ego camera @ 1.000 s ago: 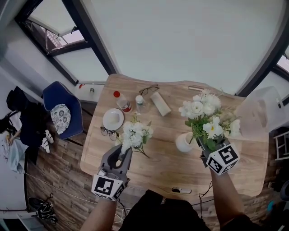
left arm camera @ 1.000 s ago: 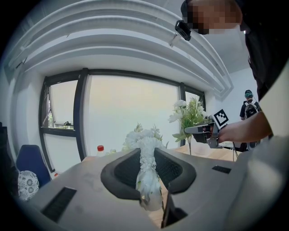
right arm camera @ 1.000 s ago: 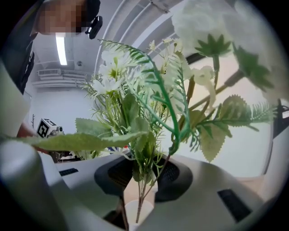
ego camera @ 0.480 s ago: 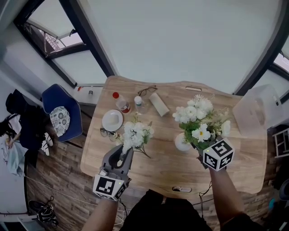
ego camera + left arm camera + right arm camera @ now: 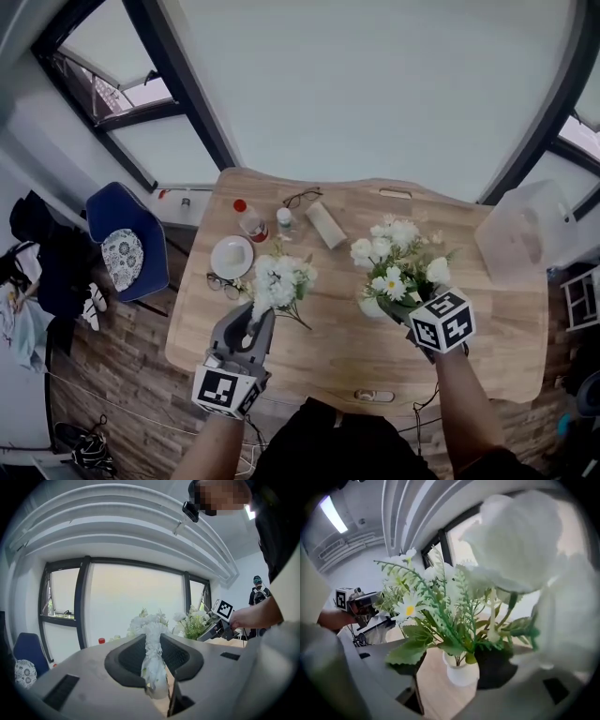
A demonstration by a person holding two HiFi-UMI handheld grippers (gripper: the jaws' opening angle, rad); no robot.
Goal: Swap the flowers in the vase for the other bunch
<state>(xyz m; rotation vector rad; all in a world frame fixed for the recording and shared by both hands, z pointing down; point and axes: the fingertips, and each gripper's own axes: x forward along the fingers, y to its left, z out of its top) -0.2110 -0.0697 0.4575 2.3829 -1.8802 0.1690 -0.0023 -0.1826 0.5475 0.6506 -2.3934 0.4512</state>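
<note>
the left gripper (image 5: pixel 255 321) clamps the stem of the white bunch (image 5: pixel 279 278). the right gripper (image 5: pixel 401 307) has just opened its jaws wide, the vase (image 5: pixel 460 672) and its daisy bunch (image 5: pixel 398 255) standing free between them.

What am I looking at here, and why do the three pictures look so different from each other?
There is no robot here. A person holds a hand tool with two fingers in each hand. The picture from above comes from a camera on the person's head. The other two come from cameras riding on the tools, each looking along its own fingers.

The left gripper is clamped on the stem of a bunch of all-white flowers. The right gripper has just been opening its fingers. They stand apart and grip nothing. Just ahead of them is a small white vase holding a bunch of white daisies and green leaves.

The light wooden table also holds a round white plate, a red-capped clear bottle and dark-rimmed glasses.
</note>
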